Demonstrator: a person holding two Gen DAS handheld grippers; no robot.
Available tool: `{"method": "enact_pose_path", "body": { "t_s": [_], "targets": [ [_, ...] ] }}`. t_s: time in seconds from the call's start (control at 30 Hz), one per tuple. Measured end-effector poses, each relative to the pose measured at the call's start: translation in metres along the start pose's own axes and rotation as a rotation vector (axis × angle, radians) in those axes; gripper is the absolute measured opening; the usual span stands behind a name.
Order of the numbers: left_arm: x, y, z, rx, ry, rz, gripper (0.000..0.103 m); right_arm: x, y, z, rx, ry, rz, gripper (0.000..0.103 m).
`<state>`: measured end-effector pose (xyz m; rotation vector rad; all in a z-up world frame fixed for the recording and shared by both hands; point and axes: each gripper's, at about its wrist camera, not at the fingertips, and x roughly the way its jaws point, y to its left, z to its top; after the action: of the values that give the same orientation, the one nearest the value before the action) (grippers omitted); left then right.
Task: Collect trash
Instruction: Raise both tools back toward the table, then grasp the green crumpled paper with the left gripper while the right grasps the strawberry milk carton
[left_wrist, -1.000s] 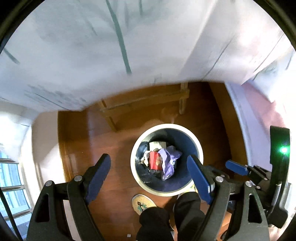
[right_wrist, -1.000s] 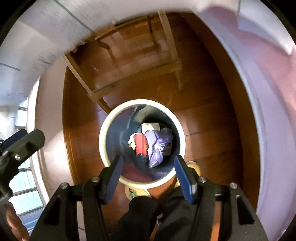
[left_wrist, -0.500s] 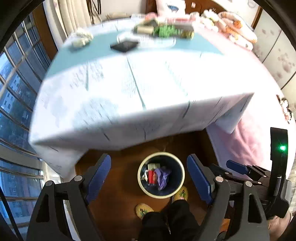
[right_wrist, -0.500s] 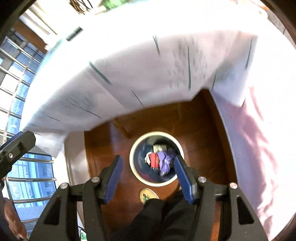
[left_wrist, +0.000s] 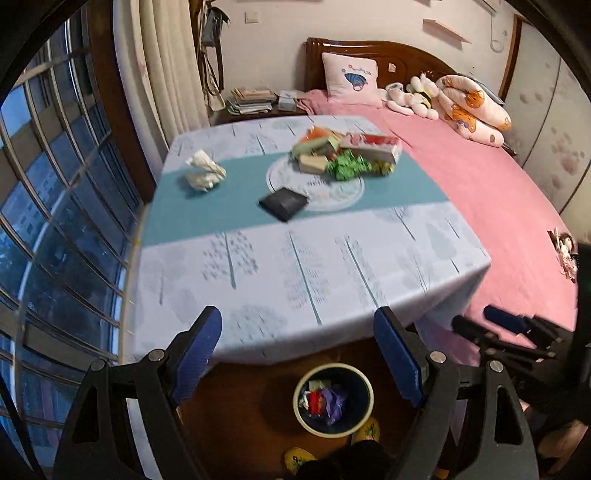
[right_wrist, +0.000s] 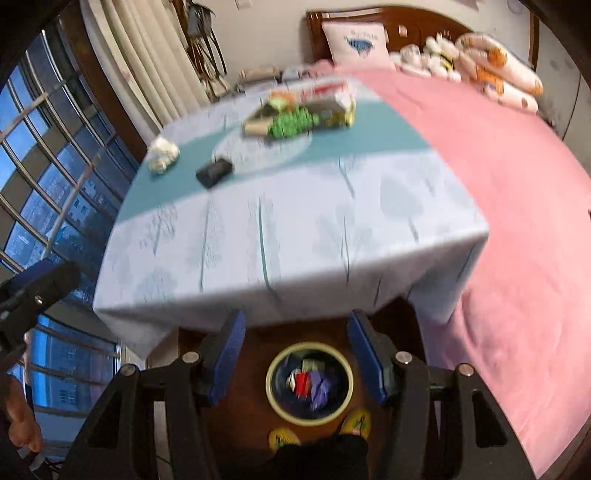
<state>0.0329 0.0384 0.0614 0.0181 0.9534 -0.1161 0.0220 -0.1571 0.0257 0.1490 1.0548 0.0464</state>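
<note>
Both tongs, the left gripper (left_wrist: 297, 354) and right gripper (right_wrist: 295, 356), hang released and empty above a round cream-rimmed bin (left_wrist: 365, 384) on the floor (already part full). A crumpled white paper wad (left_wrist: 204, 171) lies far left on the blue-clothed table (left_wrist: 295, 266); best to descend squarely over it before pinching.

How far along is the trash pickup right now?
Done: wrappers already lie in the bin on the floor. In hand: nothing; left tongs and right tongs are open and empty. Left: crumpled paper, dark packet and wrapper pile on the table.
</note>
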Motion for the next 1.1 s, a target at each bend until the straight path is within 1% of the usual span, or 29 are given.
{"method": "enact_pose_path", "body": {
  "t_s": [0.07,0.2,0.3,0.4,0.5,0.63,0.73,0.8,0.83,0.93,1.0,1.1],
  "targets": [
    [0.000,0.000,0.010,0.005,-0.006,0.012,0.083,-0.004,0.001,0.017,-0.015,-0.033,0.000,0.058],
    [0.004,-0.002,0.036,0.018,-0.010,0.009,0.083,-0.012,0.001,0.050,-0.051,-0.085,-0.003,0.058],
    [0.009,-0.006,0.057,0.012,-0.019,0.008,0.083,-0.013,-0.001,0.083,-0.098,-0.124,-0.016,0.058],
    [0.021,-0.011,0.082,-0.005,-0.023,0.021,0.083,-0.003,-0.005,0.123,-0.173,-0.154,-0.036,0.058],
    [0.038,-0.019,0.108,-0.036,-0.021,0.037,0.083,0.017,-0.011,0.162,-0.246,-0.158,-0.050,0.058],
    [0.078,-0.037,0.150,-0.083,0.001,0.064,0.083,0.055,-0.026,0.214,-0.332,-0.139,-0.039,0.058],
    [0.116,-0.054,0.178,-0.108,0.042,0.083,0.083,0.091,-0.038,0.251,-0.395,-0.100,-0.041,0.059],
    [0.142,-0.064,0.193,-0.124,0.072,0.092,0.083,0.113,-0.044,0.269,-0.430,-0.073,-0.044,0.061],
    [0.159,-0.069,0.203,-0.134,0.089,0.104,0.083,0.130,-0.048,0.282,-0.458,-0.056,-0.041,0.061],
    [0.192,-0.077,0.218,-0.161,0.129,0.121,0.083,0.169,-0.051,0.305,-0.529,-0.005,-0.038,0.062],
    [0.213,-0.079,0.225,-0.183,0.156,0.130,0.083,0.187,-0.051,0.313,-0.565,0.021,-0.028,0.062],
    [0.233,-0.080,0.231,-0.201,0.188,0.148,0.083,0.211,-0.044,0.319,-0.631,0.066,0.002,0.062]
  ]
}}
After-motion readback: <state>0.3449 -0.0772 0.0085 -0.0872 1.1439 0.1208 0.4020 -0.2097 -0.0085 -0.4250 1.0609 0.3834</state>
